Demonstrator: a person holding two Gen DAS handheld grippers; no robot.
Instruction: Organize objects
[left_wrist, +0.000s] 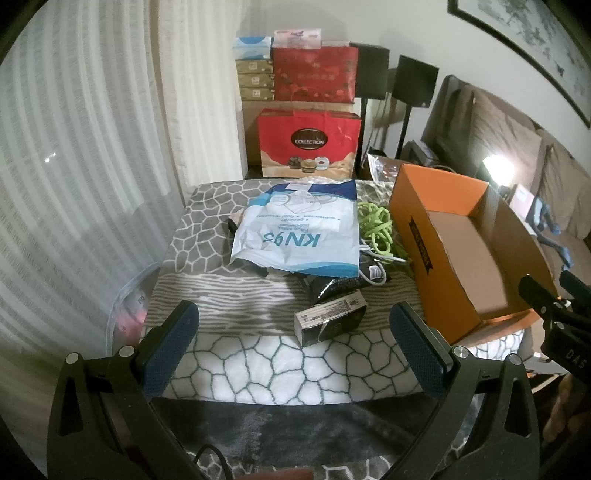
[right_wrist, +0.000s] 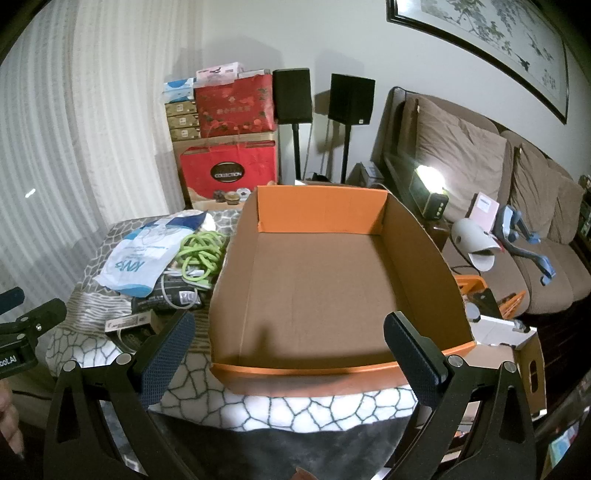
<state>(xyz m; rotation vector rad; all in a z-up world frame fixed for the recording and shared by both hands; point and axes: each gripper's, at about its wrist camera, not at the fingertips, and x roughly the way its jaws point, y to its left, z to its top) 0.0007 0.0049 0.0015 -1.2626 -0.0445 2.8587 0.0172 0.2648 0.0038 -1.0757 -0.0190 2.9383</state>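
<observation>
sitting in a living room, with a patterned blanket (left_wrist: 258, 354) covering the table, stacked gift boxes (left_wrist: 310, 110) behind its far edge and a sofa (right_wrist: 517, 192) off to the right. lying heaped toward the table's far middle: a kn95 mask bag (left_wrist: 295, 229), a green cable (left_wrist: 376, 229), dark packets (left_wrist: 332, 284), and nearer the front edge a small carton (left_wrist: 328, 321). standing open at the table's right edge: an orange box (right_wrist: 321, 214), holding nothing yet.

left gripper (left_wrist: 291, 339) hovering wide open, gripping nothing, just short of the small carton. right gripper (right_wrist: 288, 343) hanging equally wide over the box's near rim, also empty.

likely risking: dragging the tangled cable and pulling its neighbours off the edge; the slippery bag sliding from the pads; nudging the light box off the right edge.
</observation>
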